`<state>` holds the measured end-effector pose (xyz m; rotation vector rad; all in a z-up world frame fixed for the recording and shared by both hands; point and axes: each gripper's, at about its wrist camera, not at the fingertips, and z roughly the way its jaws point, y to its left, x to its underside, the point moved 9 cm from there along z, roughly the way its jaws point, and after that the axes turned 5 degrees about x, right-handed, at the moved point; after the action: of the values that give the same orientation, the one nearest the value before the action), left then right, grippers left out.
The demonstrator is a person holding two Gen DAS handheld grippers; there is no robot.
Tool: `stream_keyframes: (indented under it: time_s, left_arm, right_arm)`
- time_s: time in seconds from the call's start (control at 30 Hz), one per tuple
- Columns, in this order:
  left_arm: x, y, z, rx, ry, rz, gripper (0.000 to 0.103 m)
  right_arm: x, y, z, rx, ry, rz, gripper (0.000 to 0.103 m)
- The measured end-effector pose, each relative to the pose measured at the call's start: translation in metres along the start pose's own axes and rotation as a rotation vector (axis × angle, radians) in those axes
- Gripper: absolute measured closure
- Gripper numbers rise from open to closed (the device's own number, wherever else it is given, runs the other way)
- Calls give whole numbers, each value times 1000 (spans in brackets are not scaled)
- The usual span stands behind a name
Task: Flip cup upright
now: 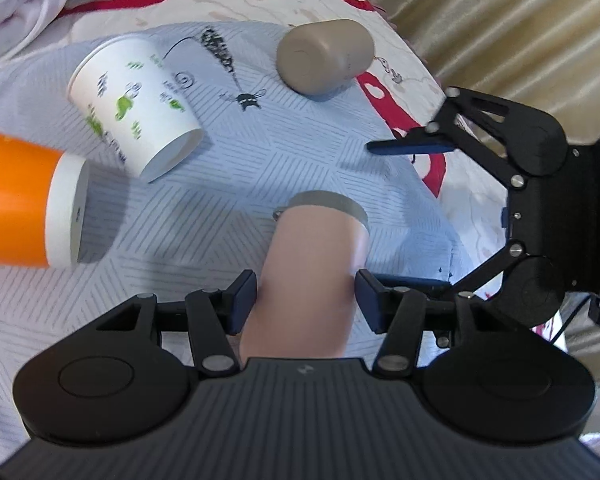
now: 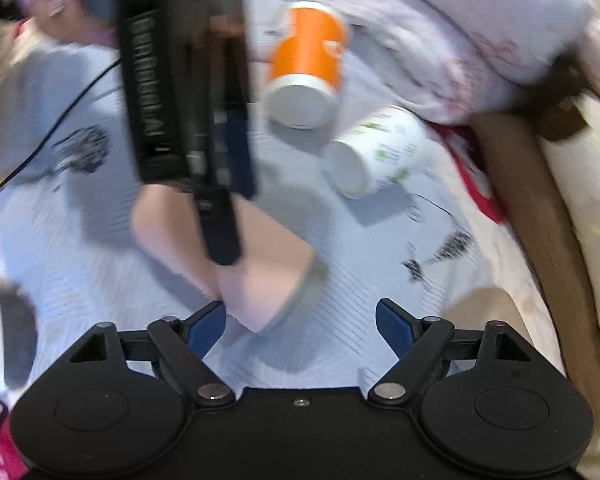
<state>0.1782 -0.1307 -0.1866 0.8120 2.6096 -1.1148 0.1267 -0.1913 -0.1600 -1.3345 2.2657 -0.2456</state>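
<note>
A pink cup with a grey rim (image 1: 316, 256) lies on its side on the pale blue cloth (image 1: 260, 152), its rim pointing away. My left gripper (image 1: 306, 300) straddles the cup's body; its pads sit against the two sides. In the right wrist view the same pink cup (image 2: 256, 276) lies just ahead of my right gripper (image 2: 300, 324), with the left gripper's finger (image 2: 220, 216) across it. My right gripper is open and holds nothing; it also shows in the left wrist view (image 1: 416, 212).
A white cup with green print (image 1: 132, 108), an orange cup (image 1: 24, 204) and a taupe cup (image 1: 324, 56) lie on their sides on the cloth. Bedding (image 2: 460, 32) is piled behind. A curtain (image 1: 520, 32) hangs at right.
</note>
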Motion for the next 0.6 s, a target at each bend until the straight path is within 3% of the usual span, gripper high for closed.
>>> stream_keyframes:
  time_s: [0.1, 0.2, 0.27, 0.43, 0.6]
  left_arm:
    - [4, 8, 0, 34, 11, -77, 50]
    - [7, 16, 0, 89, 17, -167, 52]
    - [8, 19, -2, 88, 7, -179, 52]
    - [7, 16, -2, 72, -4, -170, 52]
    - [6, 16, 0, 76, -9, -174, 53]
  right_arm:
    - [0, -10, 2, 58, 16, 102, 18]
    - [6, -25, 9, 84, 97, 346, 18]
    - [16, -27, 14, -8, 161, 573, 19]
    - [38, -29, 13, -249, 149, 988, 19]
    - [38, -16, 14, -493, 120, 1188, 18]
